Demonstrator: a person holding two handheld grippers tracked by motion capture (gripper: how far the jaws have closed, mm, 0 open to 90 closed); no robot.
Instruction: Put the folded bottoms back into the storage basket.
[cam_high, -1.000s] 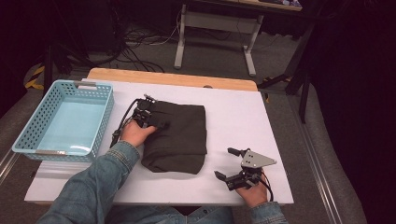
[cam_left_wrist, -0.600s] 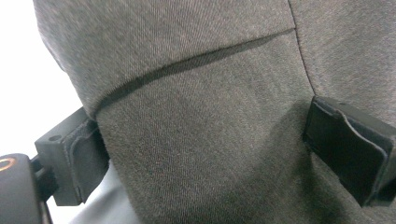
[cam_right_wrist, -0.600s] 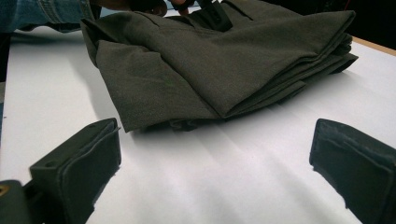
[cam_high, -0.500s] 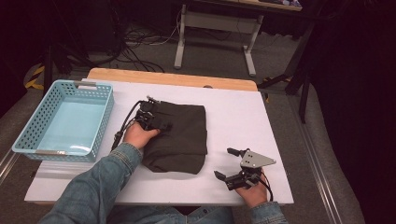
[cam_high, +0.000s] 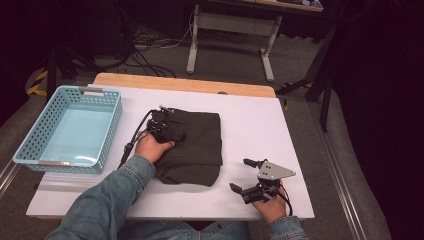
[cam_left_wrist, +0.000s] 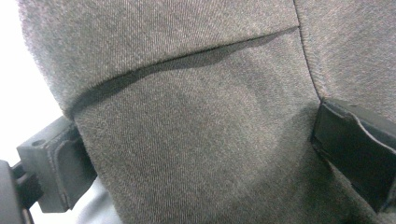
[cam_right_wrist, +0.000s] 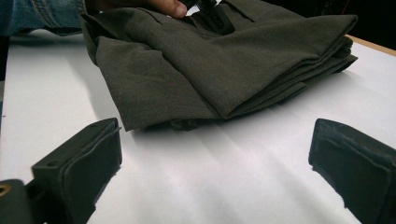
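A dark olive folded garment (cam_high: 197, 145) lies in the middle of the white table (cam_high: 260, 120). My left gripper (cam_high: 169, 129) rests on the garment's left part, held from above by a hand in a denim sleeve. Its jaws have just been opening, and in the left gripper view (cam_left_wrist: 201, 154) they stand wide with the cloth (cam_left_wrist: 196, 84) bulging between them. My right gripper (cam_high: 241, 175) rests near the table's front right, open. In the right gripper view (cam_right_wrist: 210, 163) its jaws point at the garment's (cam_right_wrist: 210, 70) layered front edge, with bare table between them.
A light blue perforated basket (cam_high: 114, 125) with nothing in it stands at the table's left edge. A wooden strip (cam_high: 185, 82) runs along the far edge. Beyond it are a desk's metal legs (cam_high: 192, 45) and cables on the floor.
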